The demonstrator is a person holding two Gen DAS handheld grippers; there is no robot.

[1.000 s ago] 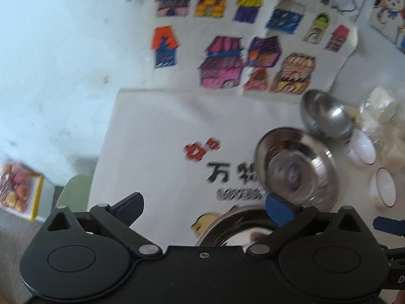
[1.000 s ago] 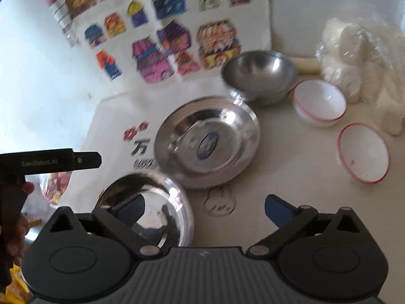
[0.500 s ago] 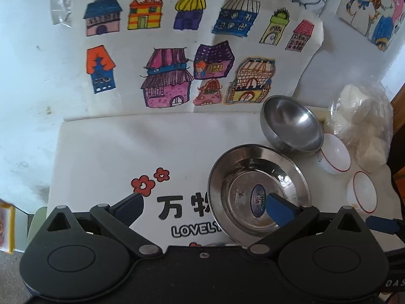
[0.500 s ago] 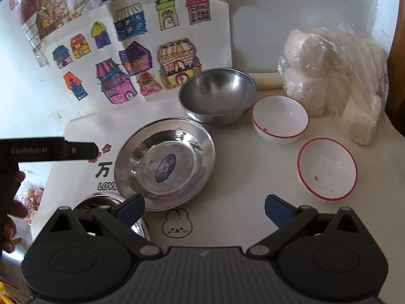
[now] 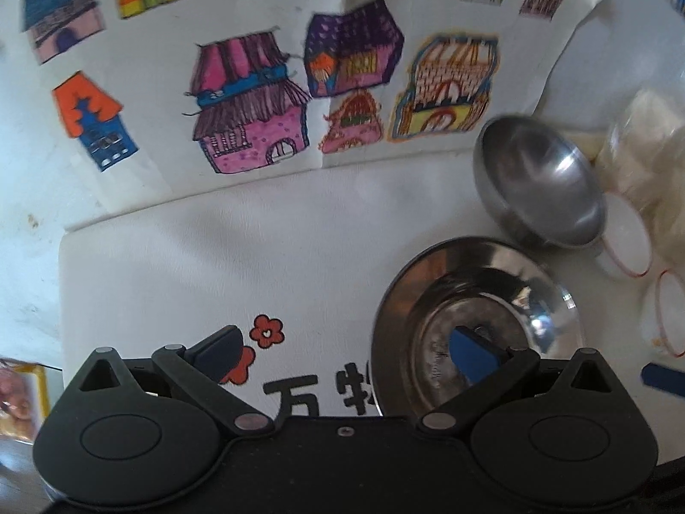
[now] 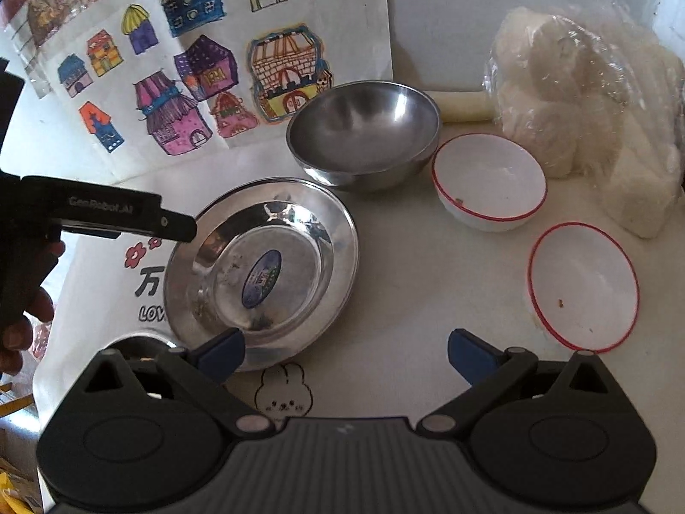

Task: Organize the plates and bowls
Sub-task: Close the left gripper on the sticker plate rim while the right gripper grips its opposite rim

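A steel plate [image 6: 261, 270] lies on the white mat, with a steel bowl [image 6: 364, 137] behind it and two white red-rimmed bowls [image 6: 488, 180] [image 6: 582, 287] to its right. A second steel plate's rim [image 6: 137, 345] peeks out at lower left. My left gripper [image 5: 346, 351] is open, its right finger over the steel plate [image 5: 475, 321]; the steel bowl [image 5: 539, 184] lies beyond. It shows in the right wrist view [image 6: 128, 214] over the plate's left rim. My right gripper [image 6: 344, 353] is open and empty, just in front of the plate.
Coloured house drawings [image 6: 192, 85] lie along the wall at the back. A plastic bag of white lumps [image 6: 591, 111] sits at back right, with a pale stick [image 6: 462, 105] beside it. A packet of snacks [image 5: 17, 394] lies off the mat's left edge.
Both grippers have moved forward toward the dishes. The left gripper has come down closer over the steel plate's left side. The second plate has slid almost out of view.
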